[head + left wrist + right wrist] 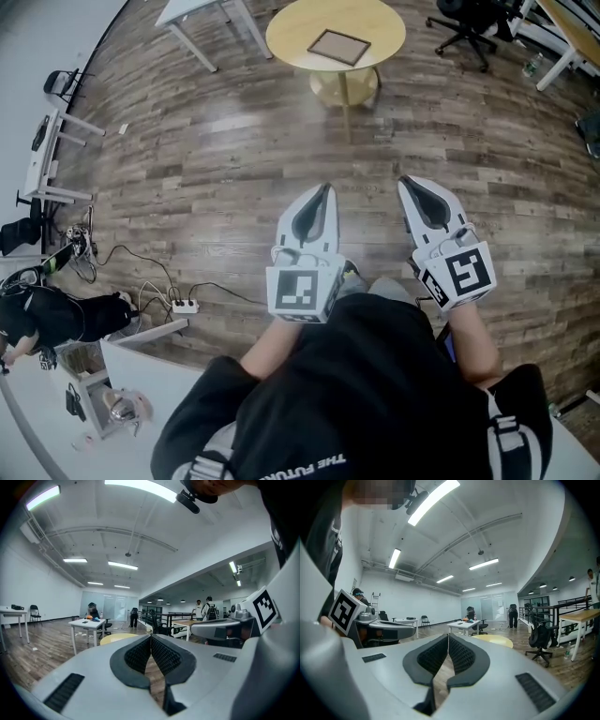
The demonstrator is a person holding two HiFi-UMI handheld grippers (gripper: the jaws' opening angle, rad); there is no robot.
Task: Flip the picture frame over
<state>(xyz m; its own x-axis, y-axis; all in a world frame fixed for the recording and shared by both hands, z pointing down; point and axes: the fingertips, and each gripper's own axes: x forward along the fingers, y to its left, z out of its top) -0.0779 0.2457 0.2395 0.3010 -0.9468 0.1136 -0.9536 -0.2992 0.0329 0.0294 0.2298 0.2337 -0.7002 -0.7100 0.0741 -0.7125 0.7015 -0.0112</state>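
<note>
Jaws on our left gripper (325, 187) and right gripper (405, 181) meet at the tips with nothing between them; we hold both side by side, well short of the round table (281, 37). On that table, near its middle, lies the picture frame (338, 47)

We hold the left gripper (325, 191) and right gripper (410, 185) side by side, level, both empty with jaws together.

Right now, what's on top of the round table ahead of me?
One picture frame lies flat near the middle of the round table; nothing else shows there. The frame's underside and the tabletop beneath it are hidden.
</note>
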